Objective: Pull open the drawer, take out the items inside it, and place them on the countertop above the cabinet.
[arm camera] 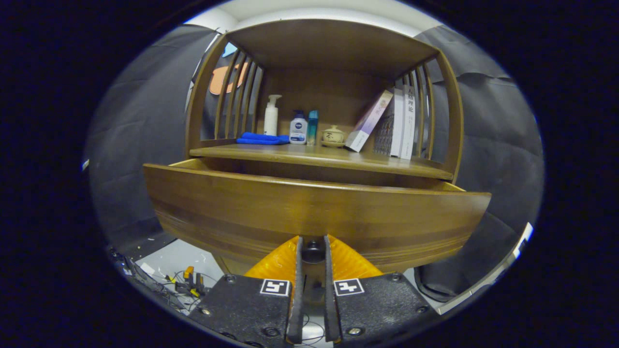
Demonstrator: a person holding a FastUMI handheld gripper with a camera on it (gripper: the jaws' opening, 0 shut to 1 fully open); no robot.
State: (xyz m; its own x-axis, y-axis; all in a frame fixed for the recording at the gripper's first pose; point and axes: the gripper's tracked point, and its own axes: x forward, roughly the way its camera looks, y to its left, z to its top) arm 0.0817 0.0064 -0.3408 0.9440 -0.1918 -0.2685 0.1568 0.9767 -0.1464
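A wooden cabinet fills the middle of the frame, with slatted curved sides and a roofed open shelf space. Its drawer is pulled out toward the camera; the broad, grained wooden front spans the centre of the frame, and a dark gap shows between its top edge and the surface above. The inside of the drawer is hidden behind the front panel.

On the surface, at upper right, several books stand or lean against the slats; one white spine carries Chinese characters, too small to read with certainty. At upper left lies a folded blue cloth. Beside it stand a white pump bottle, a small white bottle with a dark blue round logo whose wording I cannot make out, a slim teal bottle, and a small lidded ceramic pot on a saucer.

At bottom centre, the hand-held gripper has its fingers drawn close together, clamped on the dark round drawer knob set low on the drawer front.

Loose cables lie on the floor at lower left.
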